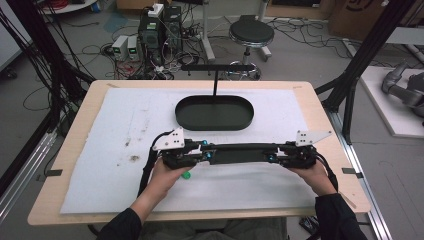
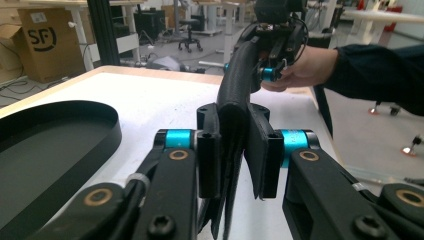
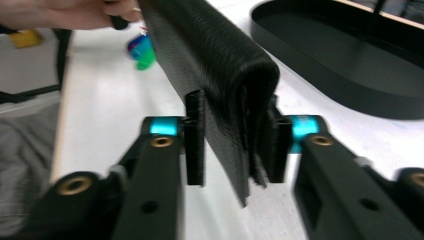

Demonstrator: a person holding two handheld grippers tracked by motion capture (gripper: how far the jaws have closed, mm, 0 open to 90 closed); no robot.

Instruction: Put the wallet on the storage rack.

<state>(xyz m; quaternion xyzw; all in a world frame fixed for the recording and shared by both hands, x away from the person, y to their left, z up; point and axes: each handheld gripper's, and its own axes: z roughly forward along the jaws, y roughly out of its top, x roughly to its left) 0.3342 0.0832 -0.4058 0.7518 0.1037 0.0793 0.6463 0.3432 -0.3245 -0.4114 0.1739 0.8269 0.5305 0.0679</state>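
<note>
I hold a folded black strip (image 1: 239, 153) level above the white mat (image 1: 100, 165), just below centre in the high view. My left gripper (image 1: 202, 151) is clamped on its left end, my right gripper (image 1: 276, 154) on its right end. A grip at each end keeps the fold from springing apart and stops the middle sagging. In the right gripper view the strip (image 3: 225, 85) sits between the pads with its fold uppermost; that view is blurred, so full pad contact is probable, not certain. The tray (image 1: 185, 117) lies just above centre, apart from the strip, probably the place for it.
</note>
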